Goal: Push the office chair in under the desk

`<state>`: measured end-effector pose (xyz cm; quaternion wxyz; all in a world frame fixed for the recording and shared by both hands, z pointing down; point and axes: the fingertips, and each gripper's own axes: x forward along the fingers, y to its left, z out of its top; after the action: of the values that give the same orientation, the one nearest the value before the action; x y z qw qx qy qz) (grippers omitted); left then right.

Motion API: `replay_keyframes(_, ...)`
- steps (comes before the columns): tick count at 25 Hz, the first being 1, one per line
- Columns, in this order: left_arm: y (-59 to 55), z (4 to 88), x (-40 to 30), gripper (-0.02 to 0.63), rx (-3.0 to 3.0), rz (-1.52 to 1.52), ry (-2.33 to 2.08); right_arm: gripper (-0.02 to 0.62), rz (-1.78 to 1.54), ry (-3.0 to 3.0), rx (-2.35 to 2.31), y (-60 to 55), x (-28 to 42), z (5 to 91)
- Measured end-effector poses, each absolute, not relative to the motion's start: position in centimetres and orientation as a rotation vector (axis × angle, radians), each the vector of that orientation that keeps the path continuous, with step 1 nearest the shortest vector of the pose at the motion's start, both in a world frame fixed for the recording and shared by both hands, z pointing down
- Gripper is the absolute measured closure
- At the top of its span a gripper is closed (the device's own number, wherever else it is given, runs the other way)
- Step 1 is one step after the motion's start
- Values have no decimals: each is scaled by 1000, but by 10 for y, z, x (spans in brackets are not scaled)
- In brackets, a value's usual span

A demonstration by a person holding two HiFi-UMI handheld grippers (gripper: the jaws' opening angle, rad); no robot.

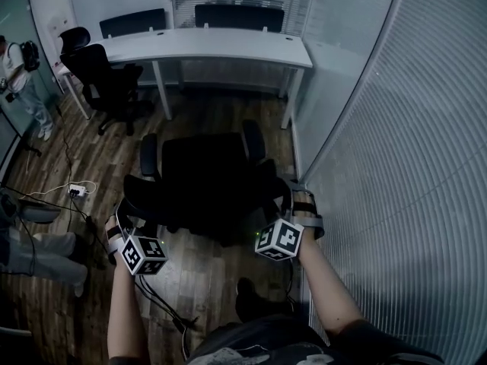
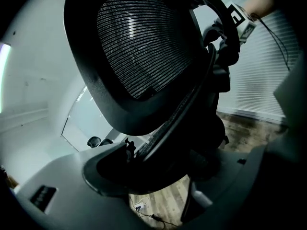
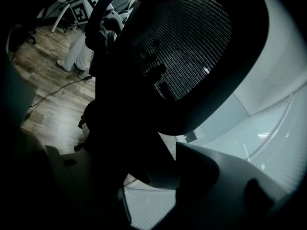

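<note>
- Two grippers hold one thing. The left gripper (image 1: 122, 215) is clamped on the left rim of the back of one black office chair with a mesh back (image 1: 209, 177). The right gripper (image 1: 303, 207) is clamped on the right rim.
- The chair stands in front of the one long white desk (image 1: 221, 46), well apart from it and not under it. It faces the gap between two white desk legs (image 1: 162, 90).
- Brown wooden floor (image 1: 213, 116) lies between the chair and the desk.
- One more black chair (image 1: 103, 78) sits at the desk's left end.
- Two dark flat backs (image 1: 240, 15) show behind the desk.
- One person (image 1: 23, 74) stands left of the desk.
- One white power strip (image 1: 76, 190) with cords lies on the floor in front of the desk's left end.
- One ribbed grey wall (image 1: 396, 166) runs past the desk's right end.
</note>
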<state>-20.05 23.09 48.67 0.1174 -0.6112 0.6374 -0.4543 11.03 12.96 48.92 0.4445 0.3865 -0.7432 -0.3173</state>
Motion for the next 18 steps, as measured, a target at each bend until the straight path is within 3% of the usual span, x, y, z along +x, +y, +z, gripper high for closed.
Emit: replay_keyframes(18,89,498,-223,256,-1875,-1363,1800,319,-845,-1877,936,18,91,494)
